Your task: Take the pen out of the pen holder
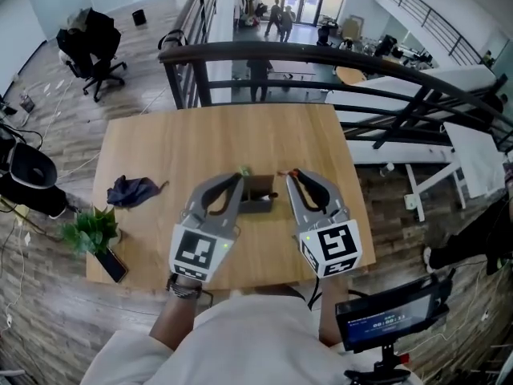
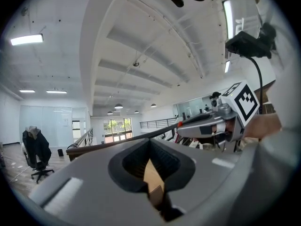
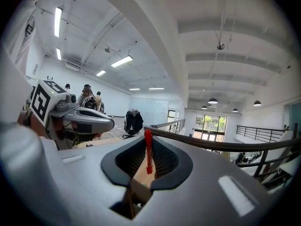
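Observation:
The dark grey pen holder (image 1: 258,199) stands on the wooden table (image 1: 192,143), between my two grippers. My right gripper (image 1: 293,173) is just right of the holder's top and is shut on a red pen (image 1: 282,172). The red end pokes out past its tips. In the right gripper view the pen (image 3: 148,150) stands upright, pinched between the jaws of the right gripper (image 3: 148,142). My left gripper (image 1: 241,175) is at the holder's left edge with its jaws together. Its own view shows the left gripper (image 2: 150,142) holding nothing, and the right gripper (image 2: 207,124) beside it.
A crumpled dark blue cloth (image 1: 133,190) lies at the table's left. A small green plant (image 1: 92,229) and a phone (image 1: 111,263) are at the front left corner. A dark railing (image 1: 321,58) runs behind the table. A screen (image 1: 389,319) is at the lower right.

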